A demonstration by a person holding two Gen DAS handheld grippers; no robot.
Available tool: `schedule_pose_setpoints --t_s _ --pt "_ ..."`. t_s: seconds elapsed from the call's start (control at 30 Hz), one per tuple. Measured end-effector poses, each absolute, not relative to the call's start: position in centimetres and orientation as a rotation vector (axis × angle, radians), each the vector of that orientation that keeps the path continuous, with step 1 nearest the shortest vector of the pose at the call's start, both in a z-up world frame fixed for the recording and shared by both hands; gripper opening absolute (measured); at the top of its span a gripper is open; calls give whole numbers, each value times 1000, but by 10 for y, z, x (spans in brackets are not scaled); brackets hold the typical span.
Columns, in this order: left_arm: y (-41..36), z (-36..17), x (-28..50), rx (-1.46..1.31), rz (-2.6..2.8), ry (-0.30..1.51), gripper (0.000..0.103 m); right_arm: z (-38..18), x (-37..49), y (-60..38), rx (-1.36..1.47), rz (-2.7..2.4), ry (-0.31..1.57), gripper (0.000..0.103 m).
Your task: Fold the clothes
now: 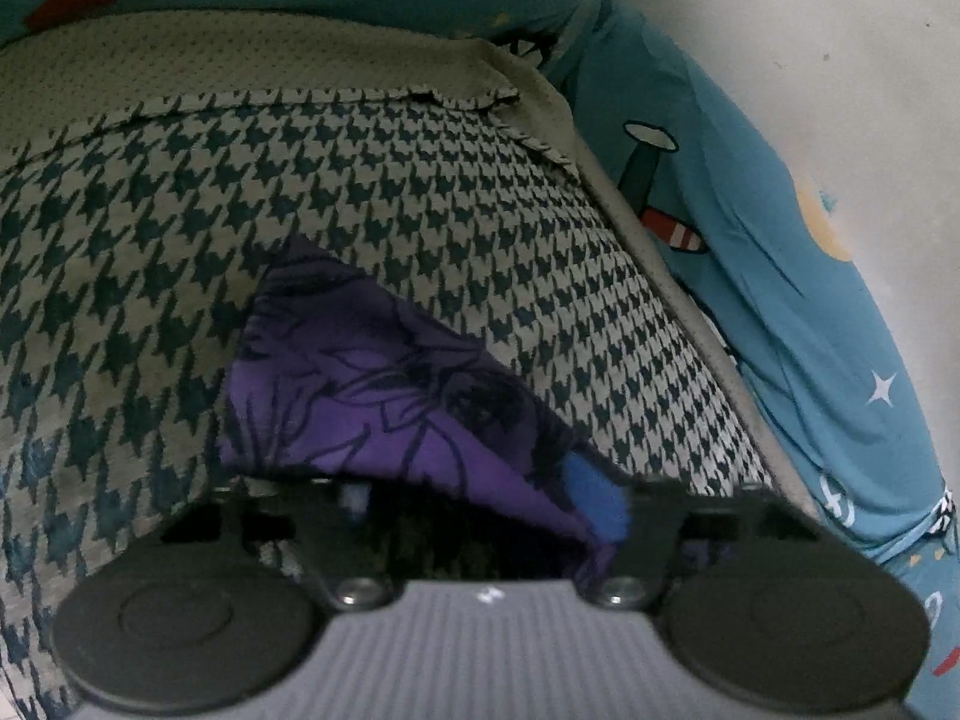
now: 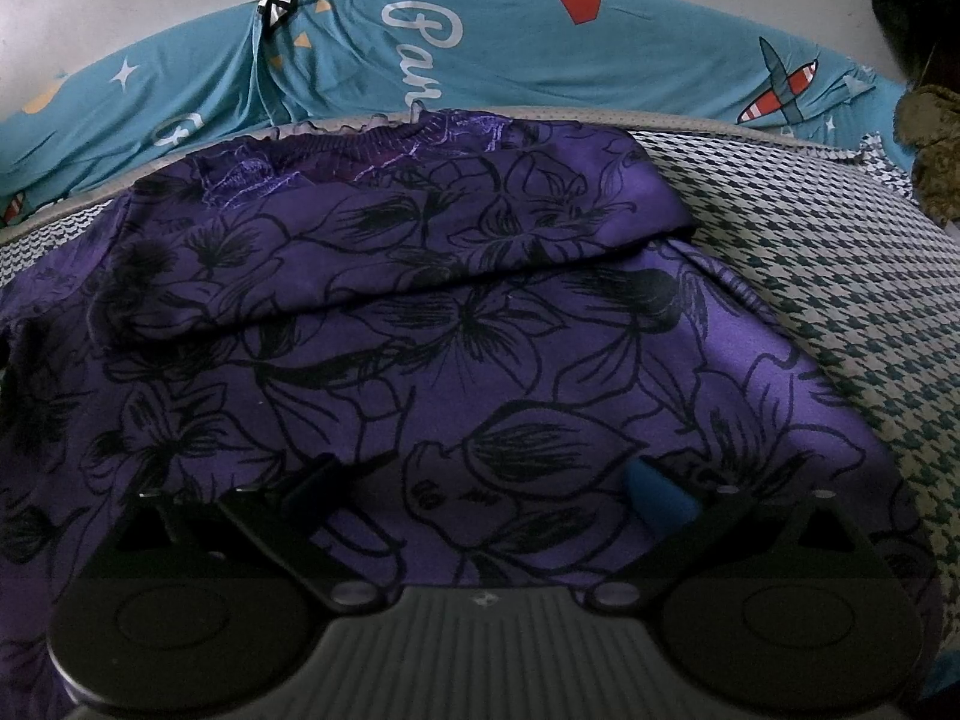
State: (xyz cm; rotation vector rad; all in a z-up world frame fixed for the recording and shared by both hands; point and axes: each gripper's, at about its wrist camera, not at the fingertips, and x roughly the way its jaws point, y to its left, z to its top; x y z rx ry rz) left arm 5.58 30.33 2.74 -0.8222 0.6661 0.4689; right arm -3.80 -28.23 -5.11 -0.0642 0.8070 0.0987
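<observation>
The left tongs (image 1: 480, 498) are pinching a corner of the purple garment (image 2: 456, 324) while the right tongs (image 2: 480, 492) are resting apart on it.

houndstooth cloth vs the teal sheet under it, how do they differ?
Print: the houndstooth cloth repeats one small dark check on pale ground; the teal sheet carries scattered planes, stars and white lettering. Position: the houndstooth cloth lies on top, directly under the purple floral garment; the teal sheet shows only beyond its edges. Edge: the houndstooth cloth has a small frilled border; the teal sheet shows none. Both are spread fabric.
</observation>
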Motion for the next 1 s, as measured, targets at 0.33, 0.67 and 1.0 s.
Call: schedule_pose_setpoints --t_s 0.33,0.67,1.0 --pt "284 37 58 -802 316 615 12 -51 -38 -282 -64 94 804 103" --pt "201 61 76 -657 -62 602 12 -52 -39 -282 -67 91 796 103" --pt "100 69 67 -529 -406 631 12 -52 -40 -281 -69 88 791 103"
